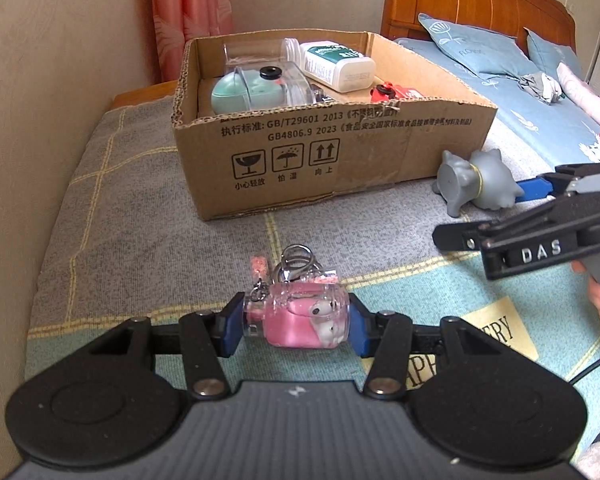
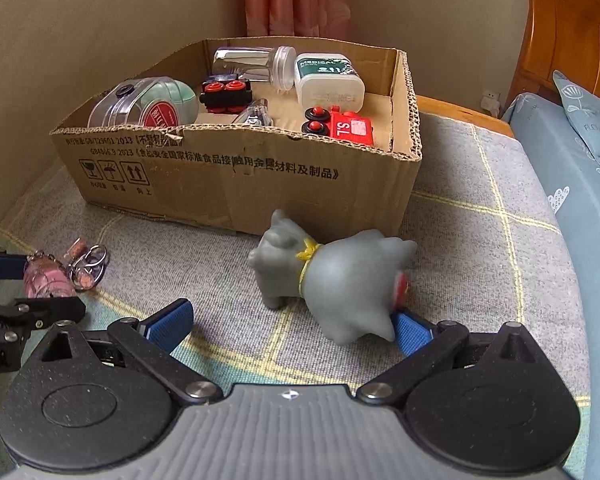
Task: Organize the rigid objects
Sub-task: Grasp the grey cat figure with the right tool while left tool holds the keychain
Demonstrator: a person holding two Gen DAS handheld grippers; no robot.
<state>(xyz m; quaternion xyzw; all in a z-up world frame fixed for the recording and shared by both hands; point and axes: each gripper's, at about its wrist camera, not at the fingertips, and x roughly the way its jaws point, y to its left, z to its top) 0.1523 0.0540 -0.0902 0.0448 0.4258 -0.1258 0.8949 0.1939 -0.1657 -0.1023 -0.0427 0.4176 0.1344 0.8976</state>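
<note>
**Op:** Pink charm [image 1: 306, 316] is clenched in my left gripper [image 1: 296, 326], both blue pads [image 1: 231, 330] pressing its clear casing from the sides. It sits low over the blanket [image 1: 140, 216], short of the box [image 1: 332, 160].

**Spotter:** How will it carry?

**Op:** Light, I'd judge, and hard plastic, so stiff but slick. The pads hold the body's broad middle, which looks the right place. The key ring [image 1: 296, 258] and small vial [image 1: 260, 266] dangle loose, so they may swing and catch the cardboard rim.

**Spotter:** And your right?

**Op:** Right gripper [image 2: 288, 330] has its jaws spread wide, holding nothing. The grey cat [image 2: 332, 280] lies on its side on the blanket just ahead, its head against my right pad [image 2: 410, 332], or very near; the fisheye makes contact hard to call. It looks like rubbery vinyl, light, with some give. I'd take it across the body behind the yellow collar [image 2: 306, 260], not by the ears.

**Spotter:** Room to move?

**Op:** Box front wall stands between both things and the inside, so each needs lifting over the torn edge. Inside, open floor shows in the middle, between the jar [image 2: 256, 62], white tub [image 2: 328, 82], red truck [image 2: 350, 124] and green dispenser [image 2: 148, 102]. The wall hems the left; the right is open.
</note>
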